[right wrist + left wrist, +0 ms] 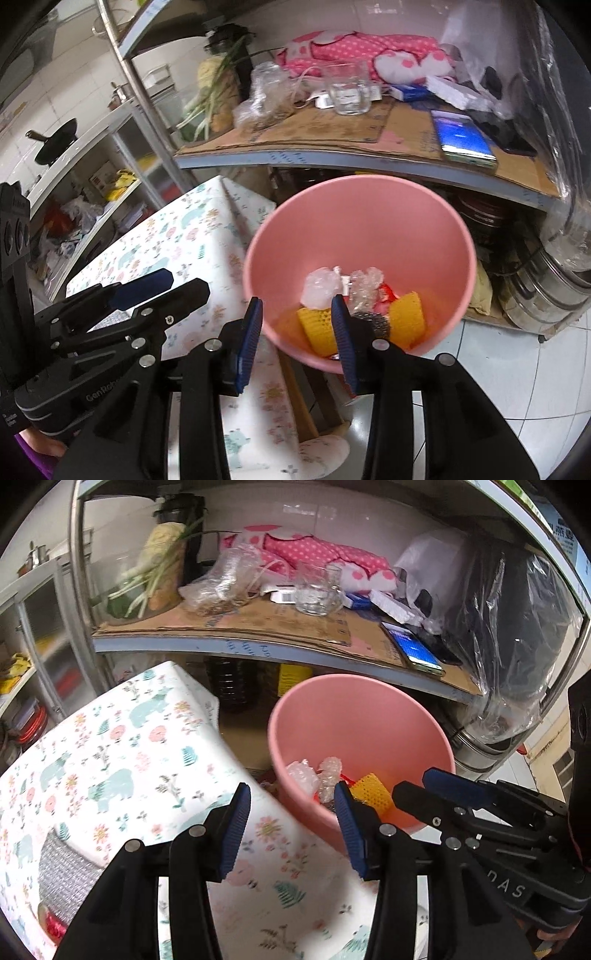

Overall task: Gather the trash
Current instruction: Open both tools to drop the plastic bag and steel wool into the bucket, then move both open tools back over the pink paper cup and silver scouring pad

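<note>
2 claws, both released, nothing between the pads. Left claw [291, 827] hangs over the floral-cloth desk [110, 760] edge; right claw [297, 341] sits over the near rim of the pink bin [369, 229], just beside the desk corner. Bin stands upright on the floor, mouth up, tucked under the cardboard-lined shelf [332, 140] edge, little headroom above. Trash [321, 284] lies at the bin bottom: clear wrappers, yellow mesh pieces, red scrap. White floor tile is open to the right. Readable: "GenRob" on the left claw body, "DAS" on the right one.
</note>
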